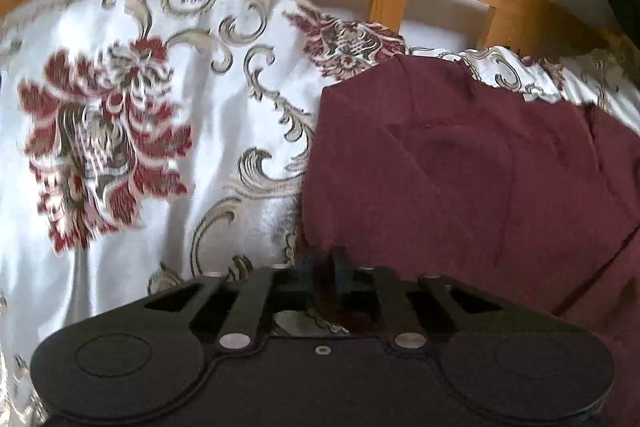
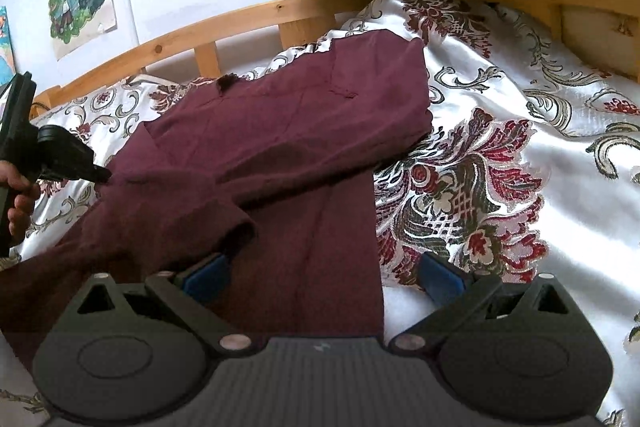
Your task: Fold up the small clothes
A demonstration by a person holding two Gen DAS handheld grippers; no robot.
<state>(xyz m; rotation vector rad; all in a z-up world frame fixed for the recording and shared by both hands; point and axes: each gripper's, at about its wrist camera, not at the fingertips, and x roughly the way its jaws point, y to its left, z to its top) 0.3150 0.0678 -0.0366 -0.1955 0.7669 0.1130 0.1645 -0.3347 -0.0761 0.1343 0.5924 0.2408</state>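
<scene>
On my far left, my left gripper (image 2: 102, 175) has its fingers pinched together on the left edge of the dark maroon cotton garment (image 2: 280, 155); in its own wrist view a tuft of maroon cloth sits clamped between the closed tips. The garment lies on the shiny white bedspread with red and grey floral scrolls (image 2: 500, 131), roughly in the middle of the bed, with the pale pine slatted bed frame (image 2: 248, 23) behind it.

Moving right across the cloth, I see one upper layer already laid diagonally over a lower panel, and what looks like a short sleeve, opening towards me, lying over the near left part. So I judge the fold as partly made: one portion has been brought over, but the shape is uneven, with a long panel running down towards me unfolded and creases not smoothed.

Further right, my right gripper (image 2: 320, 277) hovers over that near panel with its blue-padded fingers (image 2: 442, 277) spread wide, holding nothing. What is left, I reckon, is at least one more fold and a tidy-up.
</scene>
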